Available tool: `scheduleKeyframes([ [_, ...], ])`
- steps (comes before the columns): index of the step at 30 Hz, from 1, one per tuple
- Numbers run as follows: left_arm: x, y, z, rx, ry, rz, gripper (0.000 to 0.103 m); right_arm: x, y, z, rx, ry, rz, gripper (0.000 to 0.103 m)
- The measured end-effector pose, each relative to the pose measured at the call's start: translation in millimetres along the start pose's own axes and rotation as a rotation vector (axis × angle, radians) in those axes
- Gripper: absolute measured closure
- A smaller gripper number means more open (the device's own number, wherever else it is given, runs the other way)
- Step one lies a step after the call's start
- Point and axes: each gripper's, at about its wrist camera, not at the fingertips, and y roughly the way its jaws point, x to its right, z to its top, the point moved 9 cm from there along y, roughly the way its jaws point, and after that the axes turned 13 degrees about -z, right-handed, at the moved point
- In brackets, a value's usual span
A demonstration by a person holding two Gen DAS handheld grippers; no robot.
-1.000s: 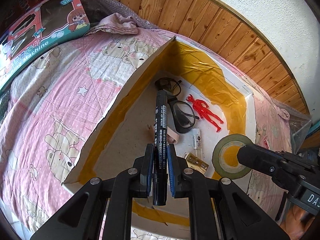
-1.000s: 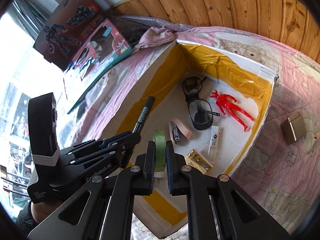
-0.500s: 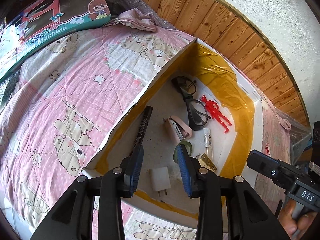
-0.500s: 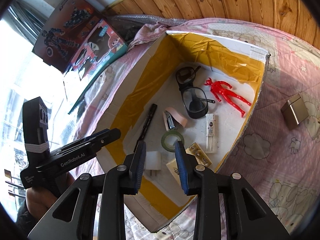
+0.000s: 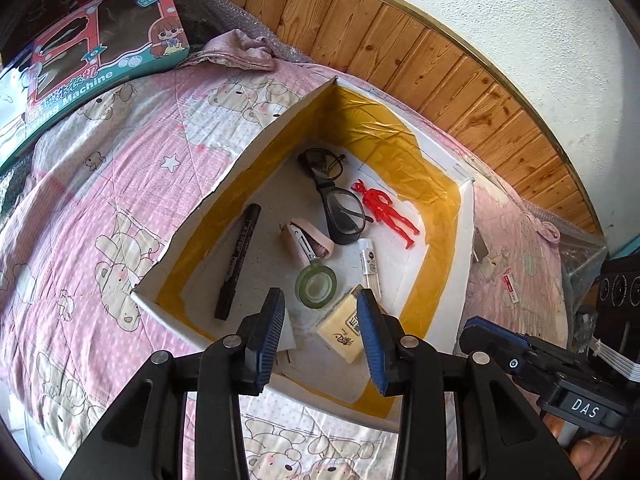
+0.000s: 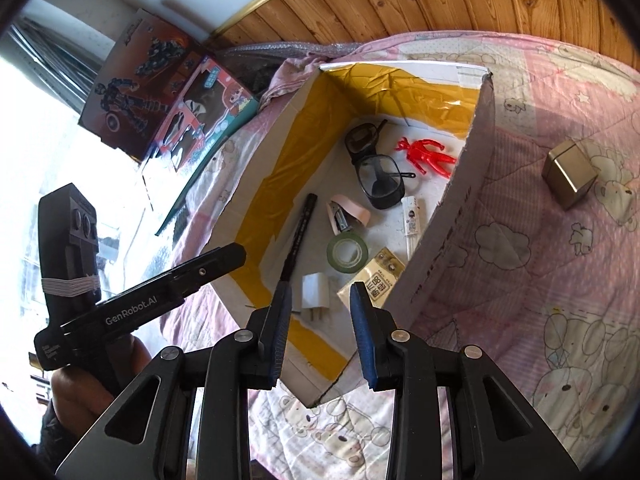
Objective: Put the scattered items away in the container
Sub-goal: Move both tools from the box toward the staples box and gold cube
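Both our hand-held grippers [image 5: 320, 336] [image 6: 318, 330] gape empty above the box [image 6: 436, 248], so we could overlook the metal block [image 6: 570, 178] right of the box.

Home bedroom: teddy-print quilt [image 5: 100, 208], toy boxes [image 6: 168, 116]

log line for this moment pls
left gripper open, empty | right gripper open, empty | marker, tape roll in box
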Motion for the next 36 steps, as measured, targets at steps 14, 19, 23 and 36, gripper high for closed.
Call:
scheduleKeyframes([
  [14,55.7,-21.0,-19.2,0.009,0.138,0.019,0.048,14.6,-42.9,-29.3,0.061,0.069,0.034,0.069],
  [19,79.8,-18.1,-26.2,-0.005,0.199,0.019,0.045,28.1,-55.0,-39.4,0.081,0.105,0.033,0.069],
  [23,102.0,-10.9,-31.7,-0.025,0.253,0.009,0.045,43.7,-67.6,-43.2,0.109,0.144,0.026,0.069],
  [36,179.6,25.0,-43.1,-0.098,0.421,-0.061,0.044,110.6,-93.5,-57.6,0.173,0.317,-0.007,0.069],
])
